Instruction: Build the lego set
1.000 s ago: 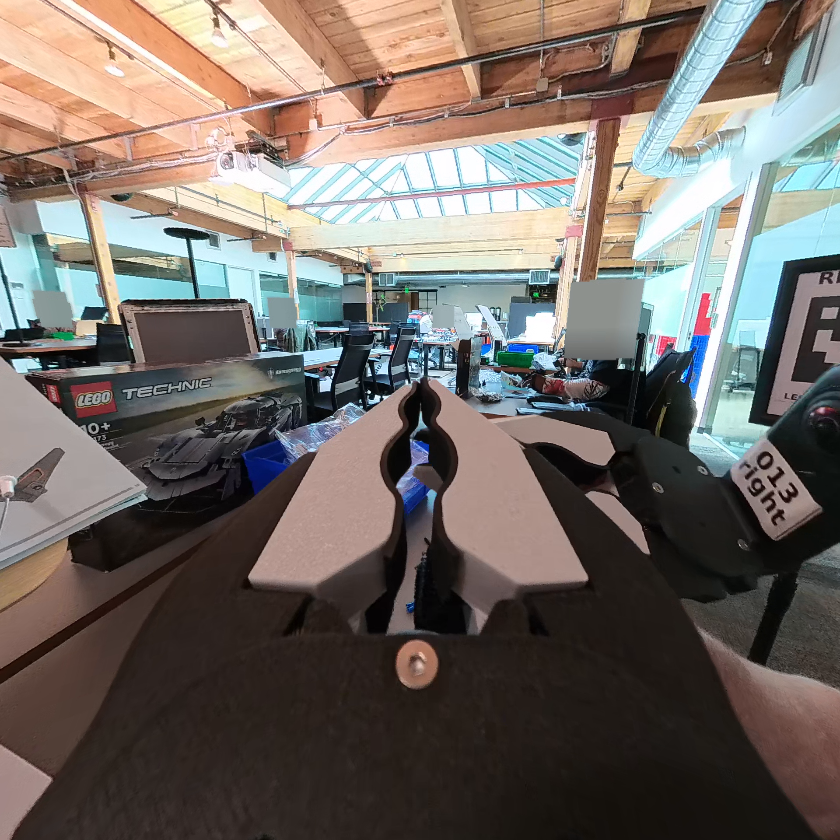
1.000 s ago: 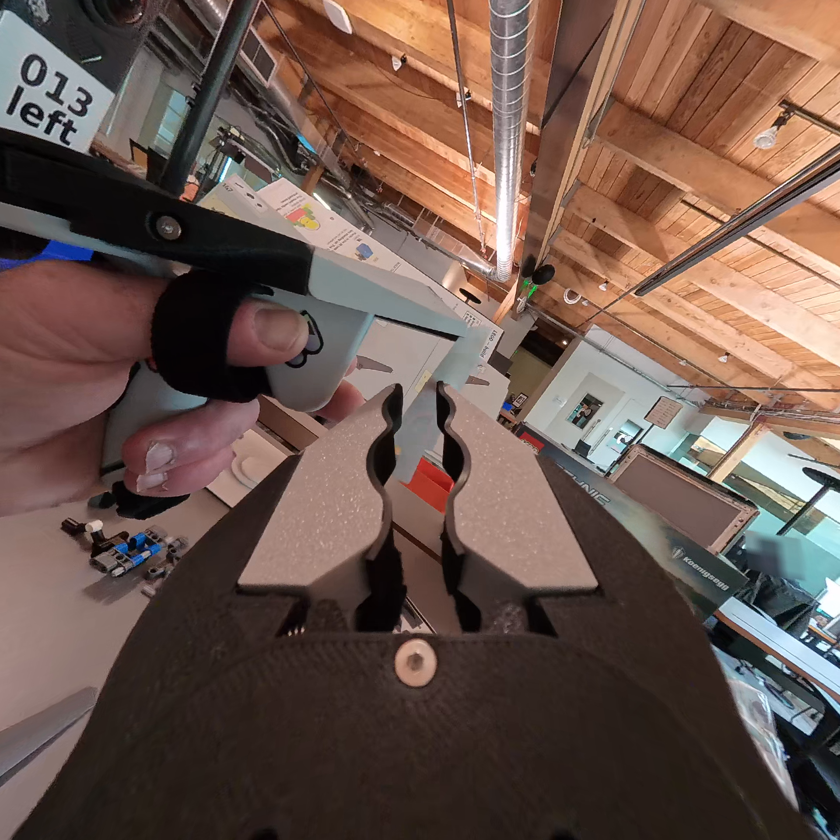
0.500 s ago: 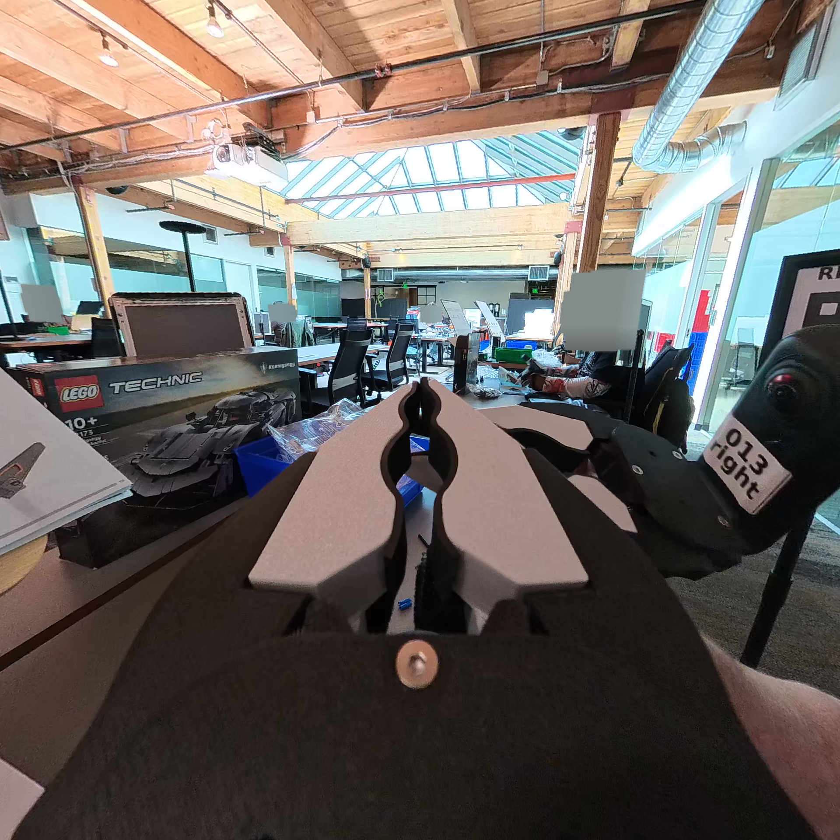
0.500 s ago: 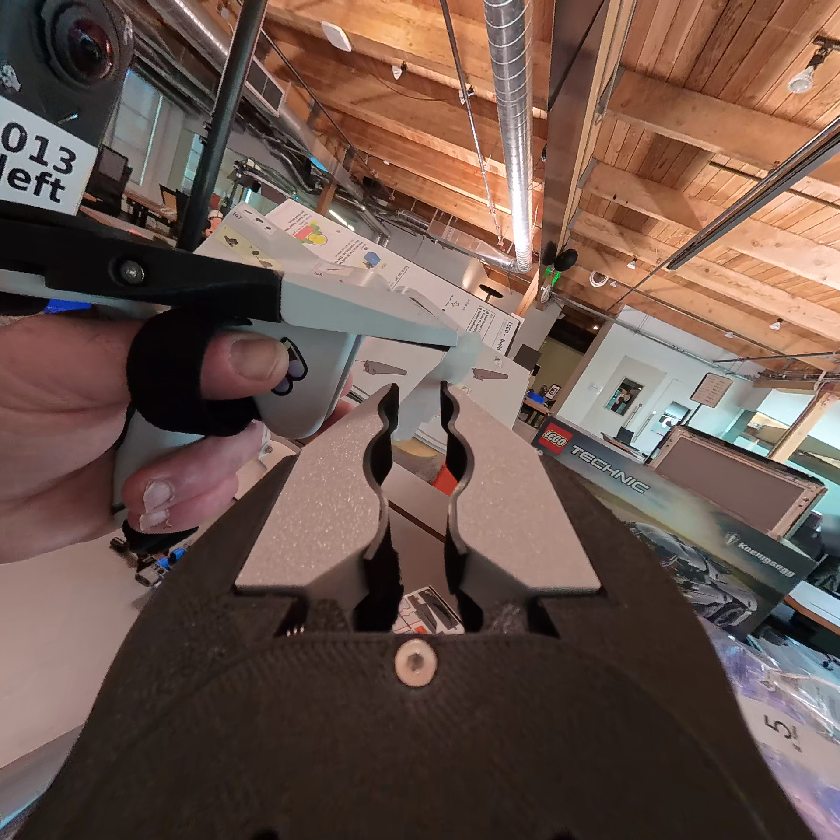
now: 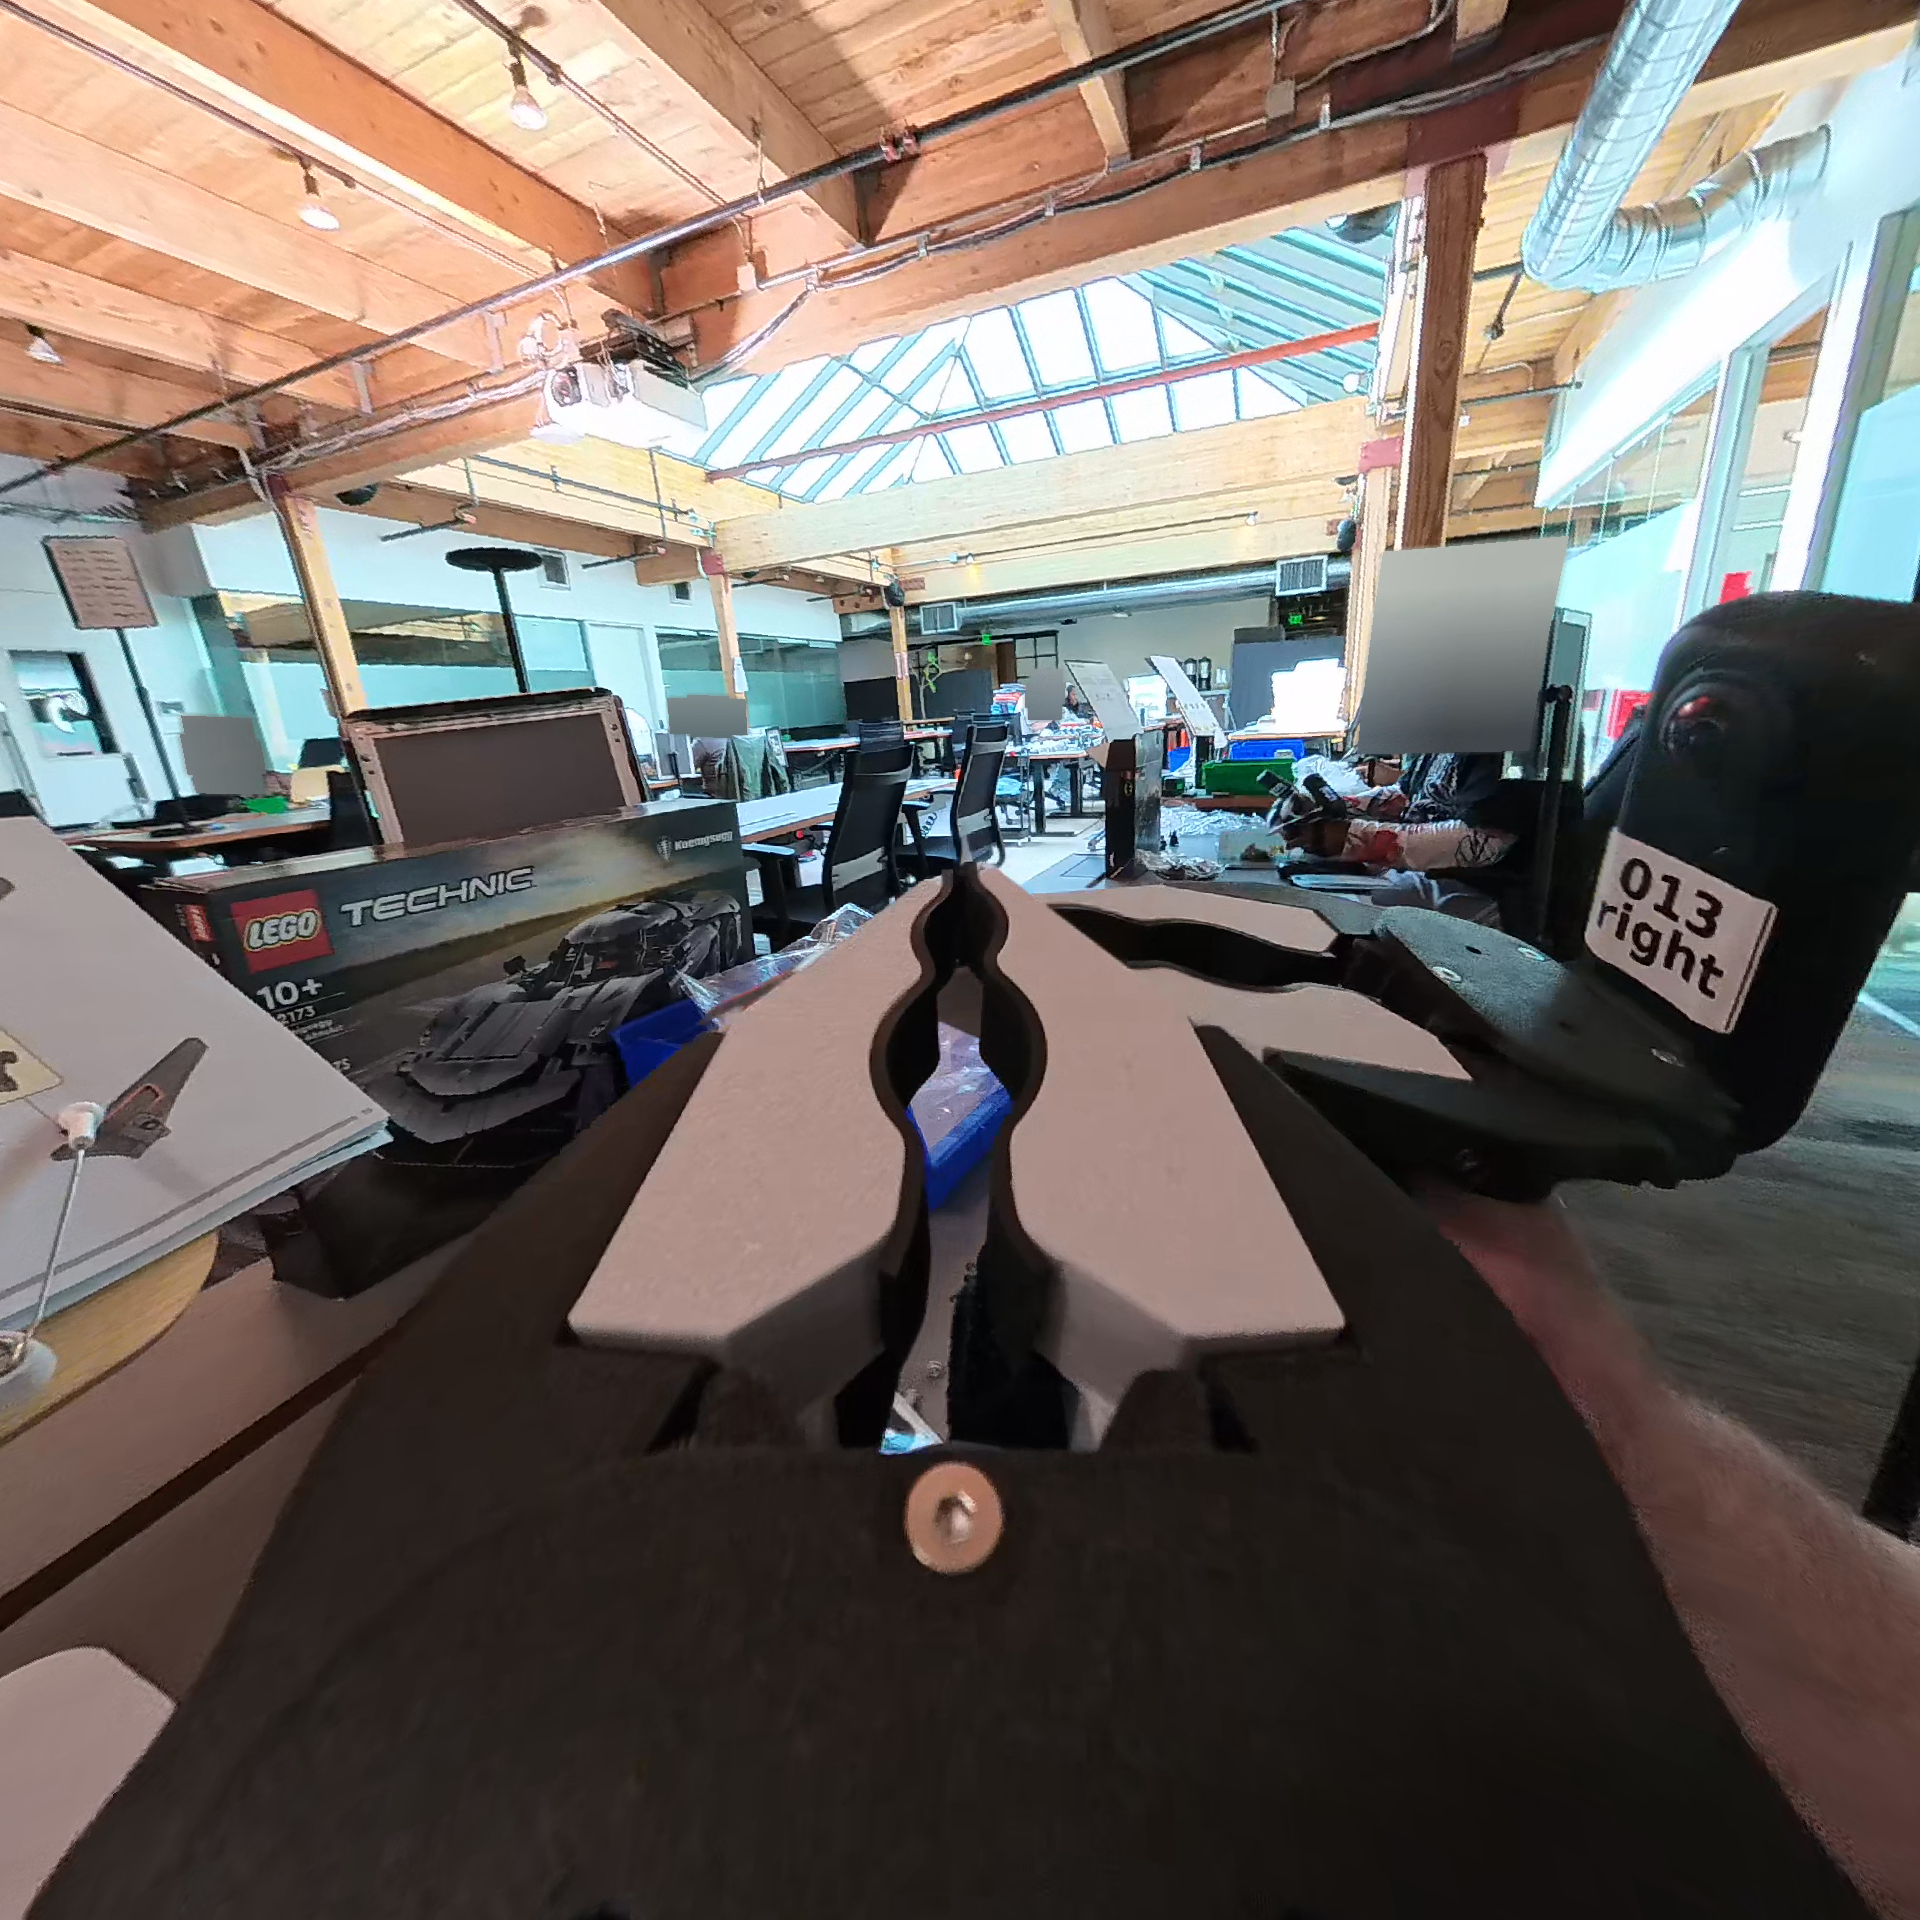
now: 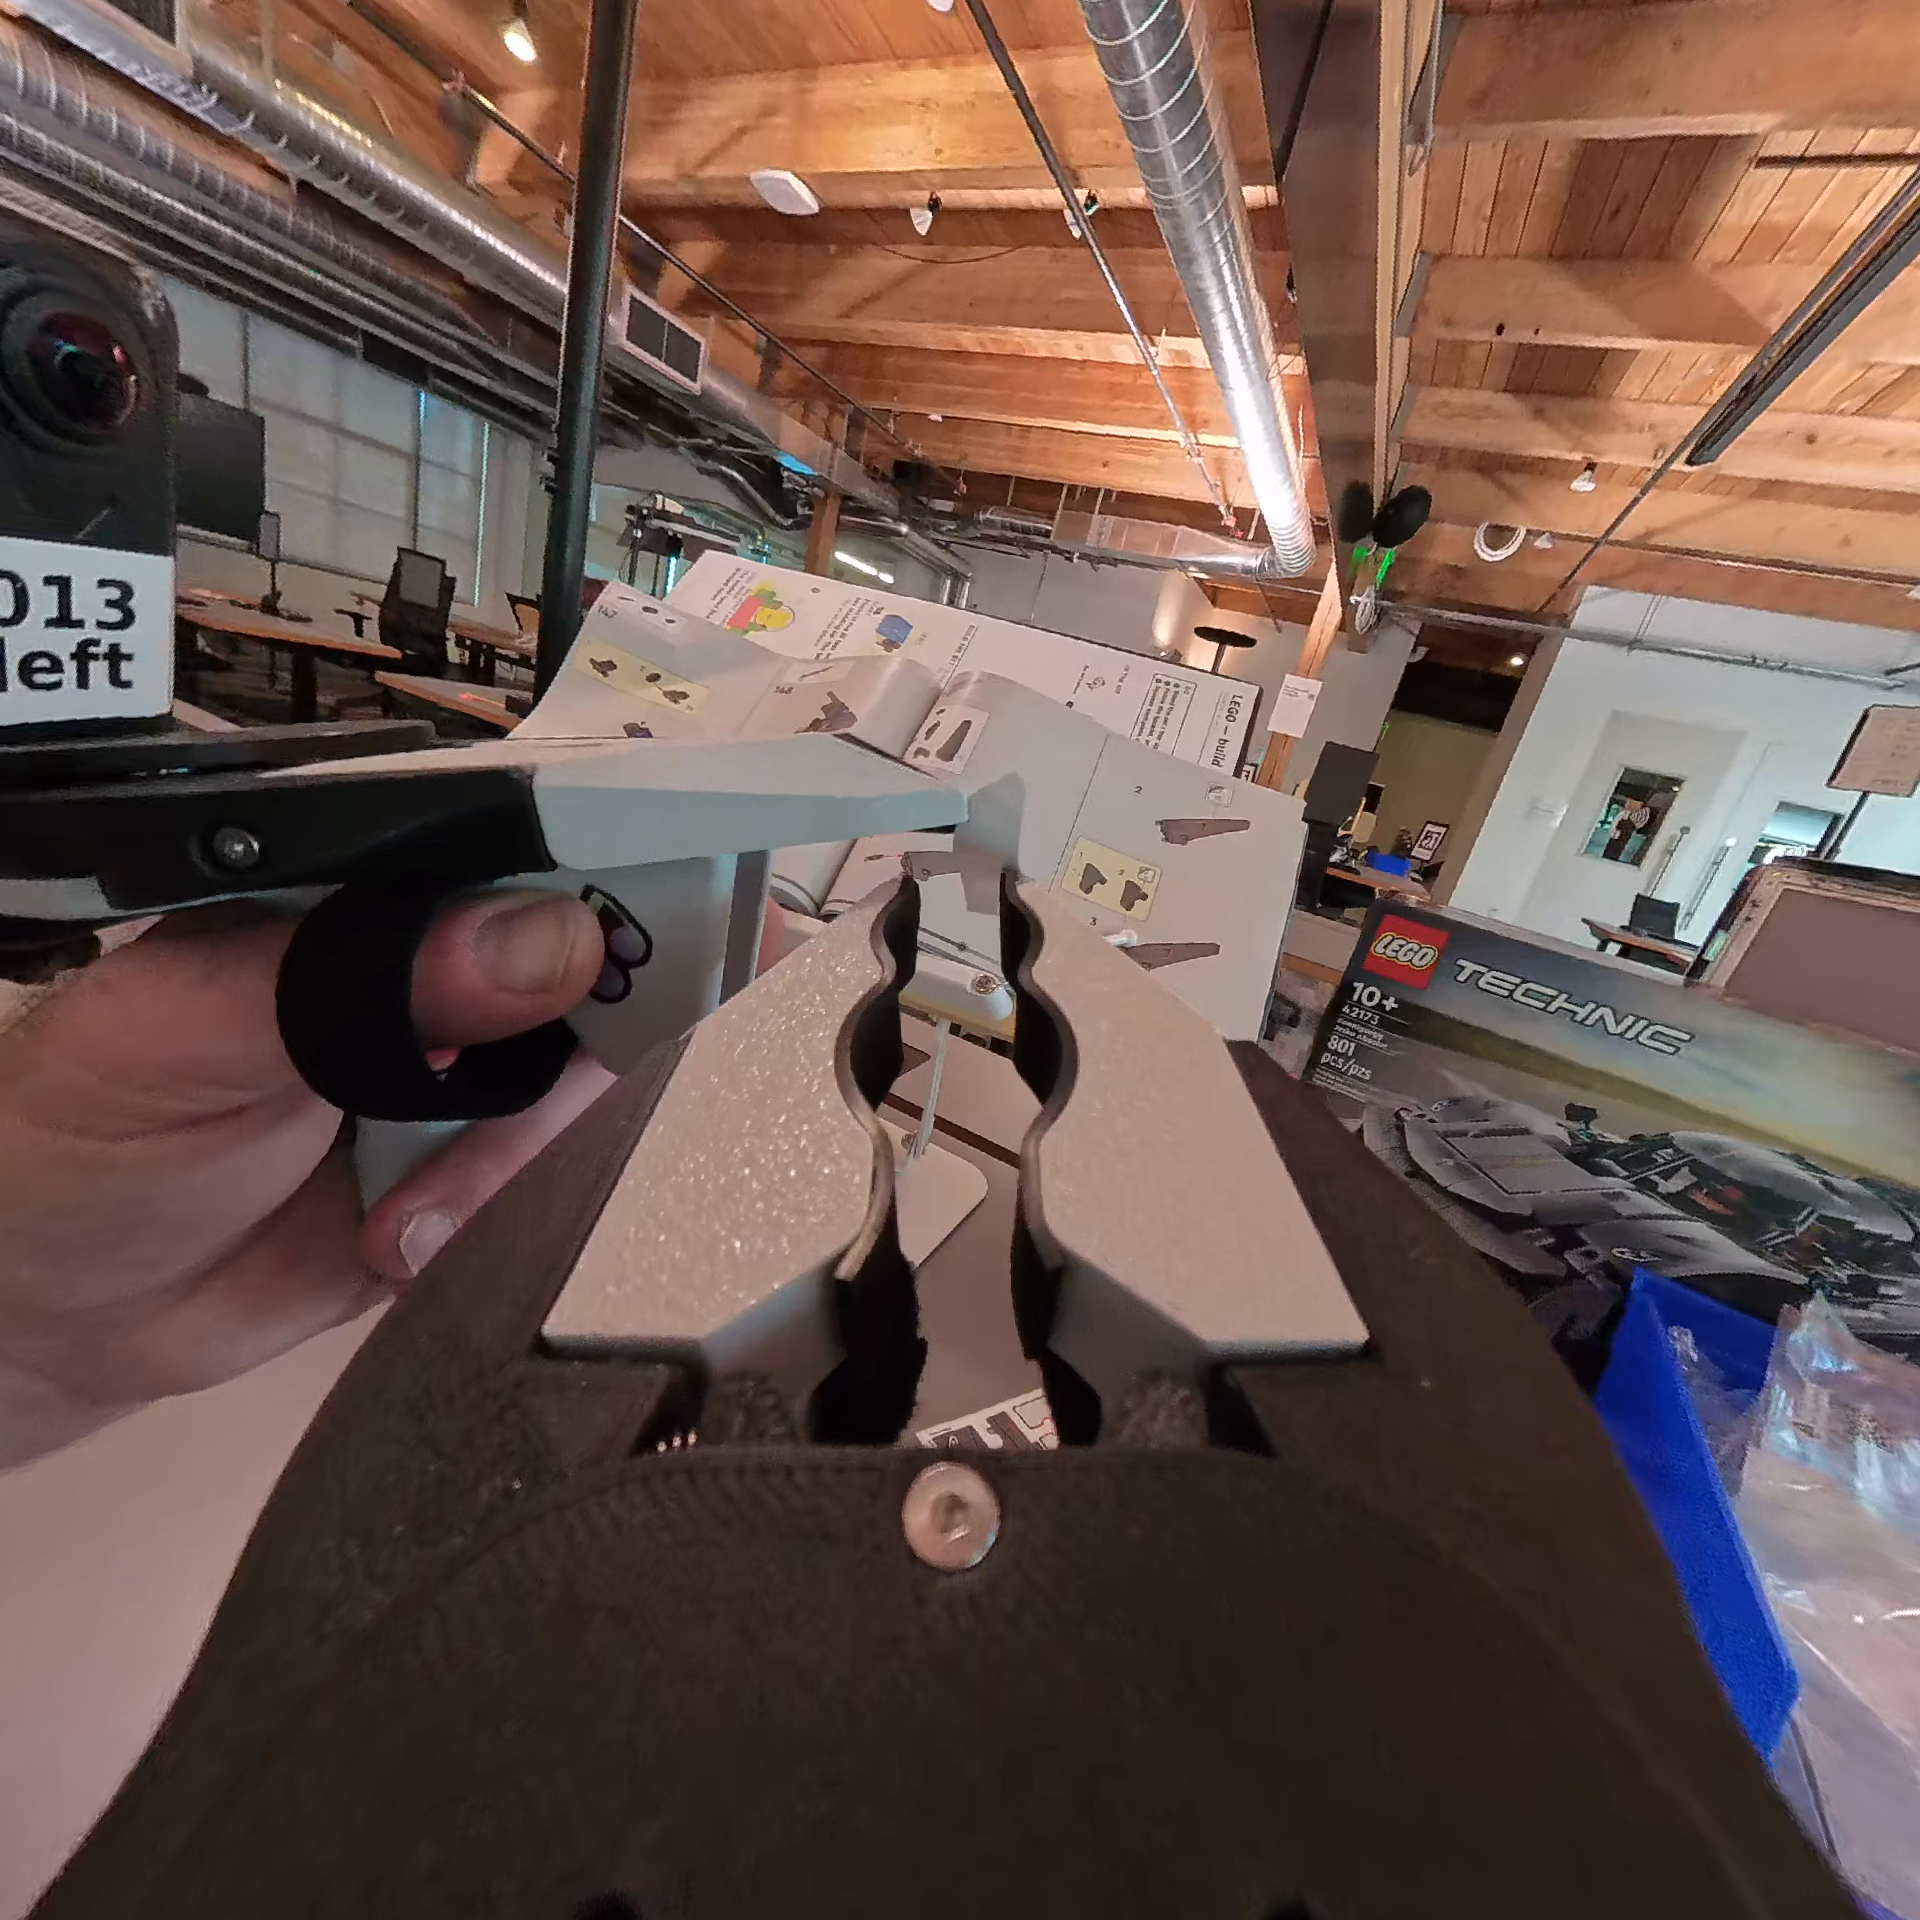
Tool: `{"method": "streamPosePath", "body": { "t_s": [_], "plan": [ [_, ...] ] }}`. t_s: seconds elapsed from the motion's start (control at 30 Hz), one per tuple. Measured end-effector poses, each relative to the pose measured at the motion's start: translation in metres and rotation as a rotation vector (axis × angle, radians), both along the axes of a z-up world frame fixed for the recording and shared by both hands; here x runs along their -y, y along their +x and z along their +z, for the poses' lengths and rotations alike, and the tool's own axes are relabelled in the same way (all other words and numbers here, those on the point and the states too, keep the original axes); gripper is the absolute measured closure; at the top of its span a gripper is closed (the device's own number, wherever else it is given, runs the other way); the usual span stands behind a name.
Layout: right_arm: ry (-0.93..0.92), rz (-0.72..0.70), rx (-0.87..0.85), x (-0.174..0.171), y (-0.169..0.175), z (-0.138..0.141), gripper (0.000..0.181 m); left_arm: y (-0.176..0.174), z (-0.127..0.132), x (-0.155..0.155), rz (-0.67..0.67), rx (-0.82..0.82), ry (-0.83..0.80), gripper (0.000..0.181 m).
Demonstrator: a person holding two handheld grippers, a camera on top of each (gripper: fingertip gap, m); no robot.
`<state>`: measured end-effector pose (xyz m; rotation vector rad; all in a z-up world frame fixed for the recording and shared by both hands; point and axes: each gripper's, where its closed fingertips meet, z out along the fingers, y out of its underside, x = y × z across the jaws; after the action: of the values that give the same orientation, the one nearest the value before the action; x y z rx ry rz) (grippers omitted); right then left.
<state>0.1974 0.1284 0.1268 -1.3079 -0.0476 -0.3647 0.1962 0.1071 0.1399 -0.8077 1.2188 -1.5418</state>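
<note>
Both claws are lifted off the table, empty: left claw [image 5: 966, 883] pressed together, right claw [image 6: 958, 883] slightly spread, facing the propped instruction booklet [image 6: 1049, 717], likely to read it

Ahead of the left claw [image 5: 964, 883]: box [image 5: 468, 966] left, blue bin [image 5: 961, 1143] centre, right claw [image 5: 1195, 935] close right. Bare table [image 5: 156, 1455] lower left.
</note>
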Motion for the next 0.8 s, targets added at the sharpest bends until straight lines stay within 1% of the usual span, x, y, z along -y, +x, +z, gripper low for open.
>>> {"method": "streamPosePath", "body": {
  "t_s": [0.17,0.2,0.57,0.8],
  "plan": [
    [0.01,-0.008,-0.009,0.0004,0.0019,0.0009,0.171,0.0018,-0.0024,0.003,-0.008,-0.007,-0.007,0.181],
    [0.013,-0.01,-0.01,0.0009,0.0024,0.0012,0.174,0.0015,-0.0021,0.0028,-0.008,-0.005,-0.008,0.181],
    [0.038,0.035,-0.042,0.0027,0.0024,0.0014,0.181,0.0009,0.0002,0.0021,-0.017,-0.009,0.012,0.181],
    [0.073,0.082,-0.071,0.0065,0.001,0.0051,0.181,-0.0015,0.0035,0.0047,-0.019,-0.005,0.057,0.171]
  ]
}}
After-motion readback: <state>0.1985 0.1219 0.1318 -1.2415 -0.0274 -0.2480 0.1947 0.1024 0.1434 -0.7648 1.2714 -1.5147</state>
